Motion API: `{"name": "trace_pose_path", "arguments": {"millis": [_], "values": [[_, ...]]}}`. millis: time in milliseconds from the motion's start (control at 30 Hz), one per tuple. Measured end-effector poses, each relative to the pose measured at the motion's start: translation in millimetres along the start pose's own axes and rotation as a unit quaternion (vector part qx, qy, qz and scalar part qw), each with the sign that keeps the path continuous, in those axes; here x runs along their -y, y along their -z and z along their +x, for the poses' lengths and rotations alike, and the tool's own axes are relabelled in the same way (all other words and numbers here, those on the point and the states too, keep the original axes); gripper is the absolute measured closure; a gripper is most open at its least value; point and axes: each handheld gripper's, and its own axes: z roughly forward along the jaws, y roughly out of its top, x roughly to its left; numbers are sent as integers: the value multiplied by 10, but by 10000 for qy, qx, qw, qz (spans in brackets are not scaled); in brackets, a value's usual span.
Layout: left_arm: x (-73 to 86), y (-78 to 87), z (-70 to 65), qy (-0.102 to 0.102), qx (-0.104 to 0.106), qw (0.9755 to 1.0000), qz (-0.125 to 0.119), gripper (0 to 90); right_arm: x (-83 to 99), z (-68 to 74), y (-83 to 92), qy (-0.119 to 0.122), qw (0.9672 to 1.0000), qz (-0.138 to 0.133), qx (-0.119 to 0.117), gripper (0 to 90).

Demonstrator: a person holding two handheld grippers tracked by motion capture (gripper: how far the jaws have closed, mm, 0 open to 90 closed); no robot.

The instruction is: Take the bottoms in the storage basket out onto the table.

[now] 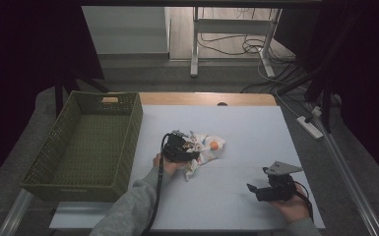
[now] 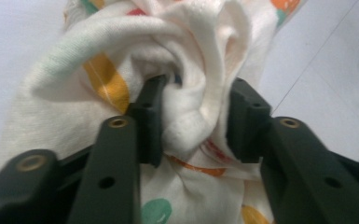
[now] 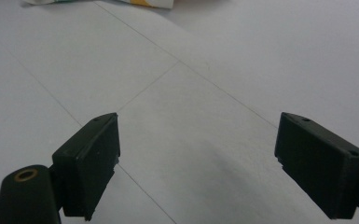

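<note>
Crumpled patterned cloth on white surface, just right of green basket. Left claw down on cloth, jaws partly spread, bunched fold between them. Right claw spread wide, nothing between, well right of cloth.

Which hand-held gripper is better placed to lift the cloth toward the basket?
Left. The left hand-held gripper already has a fold of the cloth between its jaws, close to the basket. The right hand-held gripper stands open over bare table.
</note>
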Motion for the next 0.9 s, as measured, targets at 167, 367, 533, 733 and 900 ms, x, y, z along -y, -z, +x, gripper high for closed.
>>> {"name": "trace_pose_path", "arguments": {"millis": [167,367,533,733,900], "values": [[-25,22,-44,-118,-111,9999,58,427,6,0,10,-7,10000,-18,-3,145],[-59,148,-141,-291,-330,9990,-117,252,14,-3,15,-12,10000,-10,0,145],[-74,304,-238,-480,-429,9976,-254,201,16,-4,16,-20,10000,-9,3,145],[-53,515,-325,-543,-391,9969,-404,191,17,-1,16,-21,10000,-3,8,145],[-29,675,-386,-653,-528,9959,-346,195,11,1,9,-17,10000,-2,0,145]]}}
